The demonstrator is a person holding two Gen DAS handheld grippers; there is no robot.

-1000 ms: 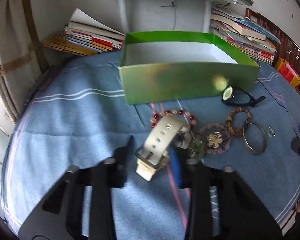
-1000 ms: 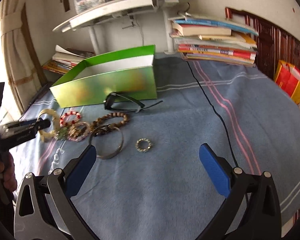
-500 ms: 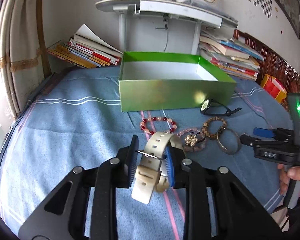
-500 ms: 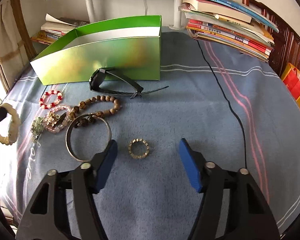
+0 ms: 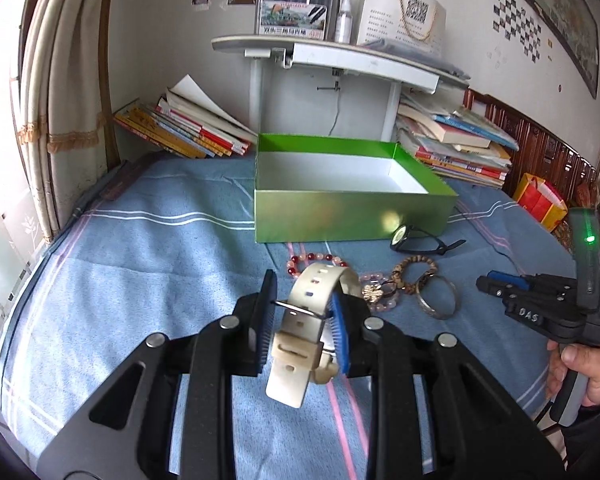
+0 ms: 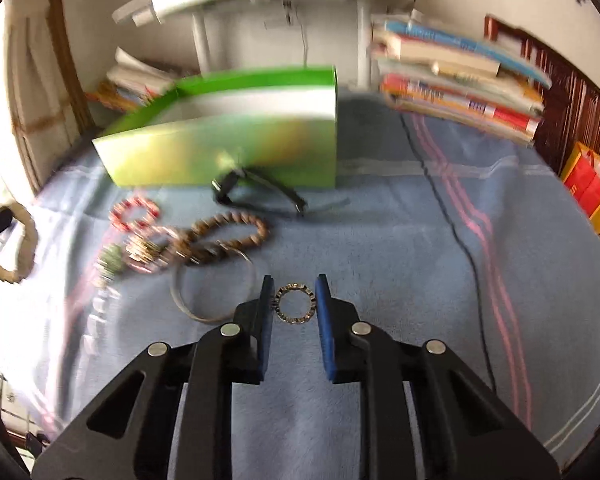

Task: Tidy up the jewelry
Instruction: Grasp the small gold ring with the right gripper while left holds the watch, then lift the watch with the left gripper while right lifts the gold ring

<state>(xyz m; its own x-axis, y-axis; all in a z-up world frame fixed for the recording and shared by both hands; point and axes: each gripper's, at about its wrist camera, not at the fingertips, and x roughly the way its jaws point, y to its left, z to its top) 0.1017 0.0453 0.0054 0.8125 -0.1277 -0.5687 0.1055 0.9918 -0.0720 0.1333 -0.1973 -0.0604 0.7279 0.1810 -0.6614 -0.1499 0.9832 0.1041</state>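
Left gripper [image 5: 302, 322] pinching cream watch [image 5: 314, 316], lifted above blue cloth [image 5: 148, 264], near side of green box [image 5: 352, 210]. Right gripper [image 6: 293, 320] pads flank small ring [image 6: 294, 303] on cloth (contact unclear, view blurred).

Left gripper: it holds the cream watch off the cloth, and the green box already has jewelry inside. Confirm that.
Not quite. The left gripper does hold the cream watch off the cloth, but the green box shows only a bare white floor in the left wrist view.
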